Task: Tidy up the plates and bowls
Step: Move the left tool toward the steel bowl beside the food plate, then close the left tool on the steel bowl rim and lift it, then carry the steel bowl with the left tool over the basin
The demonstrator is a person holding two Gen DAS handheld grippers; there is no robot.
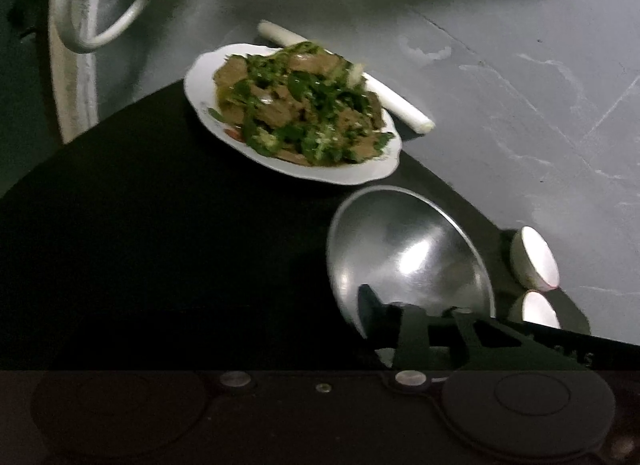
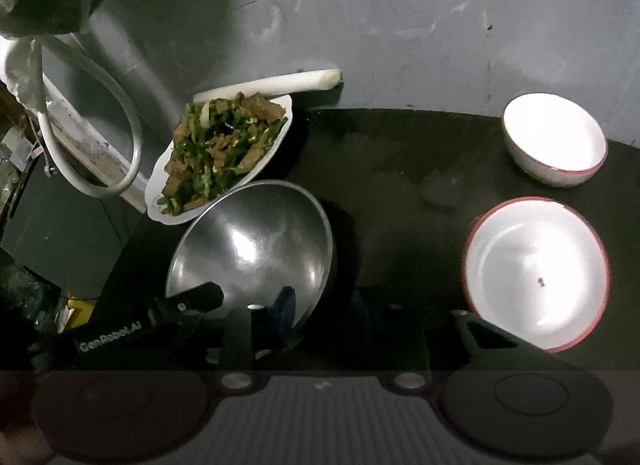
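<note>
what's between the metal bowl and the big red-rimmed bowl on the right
Nothing visible: only bare dark tabletop lies between the metal bowl and the red-rimmed bowl. The food plate sits off the metal bowl's other side.

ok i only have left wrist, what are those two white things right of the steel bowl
Observer: Two white bowls with red rims. The near bowl is wider and shallower than the far bowl.
Operator: anything in them
Observer: Only a small dark speck in the near bowl; the far bowl looks empty.
Operator: are they touching
Observer: No, bare table shows between them.
</note>
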